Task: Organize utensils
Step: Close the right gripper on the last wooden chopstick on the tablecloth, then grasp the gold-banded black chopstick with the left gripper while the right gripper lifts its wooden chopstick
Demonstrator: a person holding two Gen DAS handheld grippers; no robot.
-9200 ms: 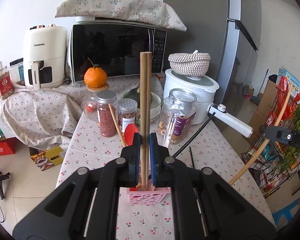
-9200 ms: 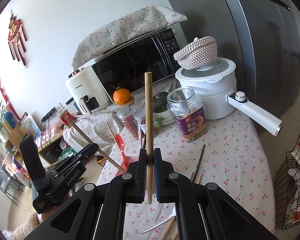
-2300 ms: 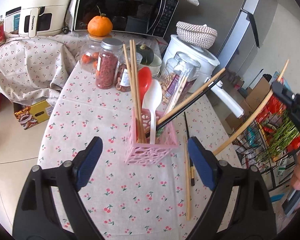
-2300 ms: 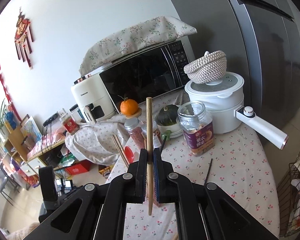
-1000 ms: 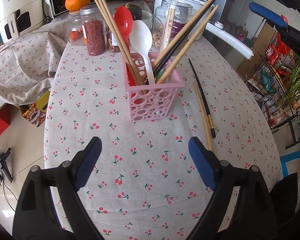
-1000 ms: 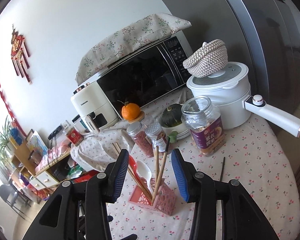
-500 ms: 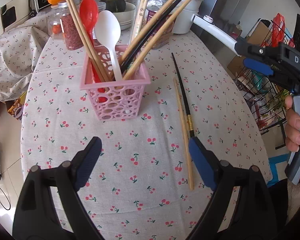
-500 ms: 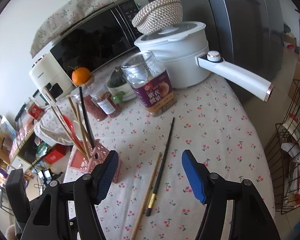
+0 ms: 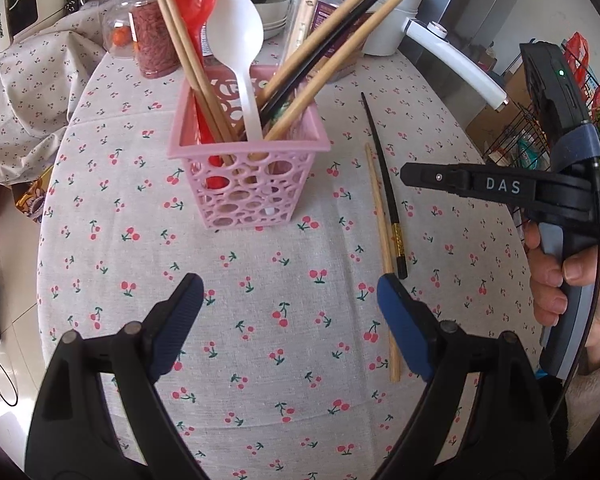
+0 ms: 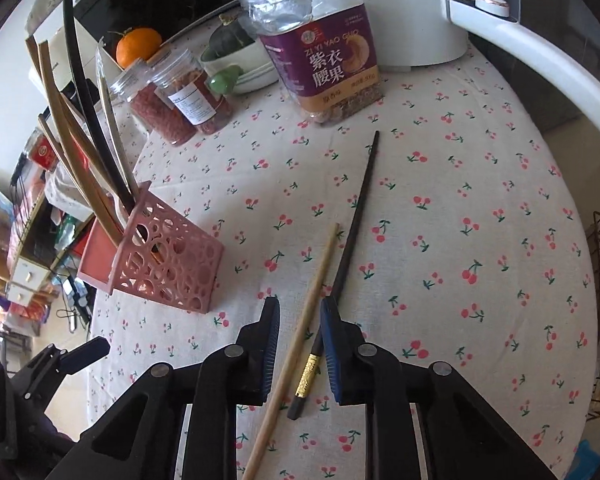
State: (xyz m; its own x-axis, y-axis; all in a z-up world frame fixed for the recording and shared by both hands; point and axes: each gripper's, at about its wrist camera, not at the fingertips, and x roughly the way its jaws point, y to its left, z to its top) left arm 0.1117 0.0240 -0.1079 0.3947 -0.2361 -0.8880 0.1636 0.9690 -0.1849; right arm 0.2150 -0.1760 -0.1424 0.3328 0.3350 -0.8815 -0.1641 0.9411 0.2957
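You see matt cherry-print cloth on the tabletop, a glossy pink plastic basket, one pale bare-wood chopstick, one glossy black chopstick with a gold band, and ribbed blue pads on matt black plastic tongs.

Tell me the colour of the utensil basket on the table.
The basket is pink plastic with round cut-out holes; the left wrist view shows it best.

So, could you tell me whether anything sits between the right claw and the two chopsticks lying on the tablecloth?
Nothing visible does: the closing right claw already straddles the wooden chopstick and black chopstick.
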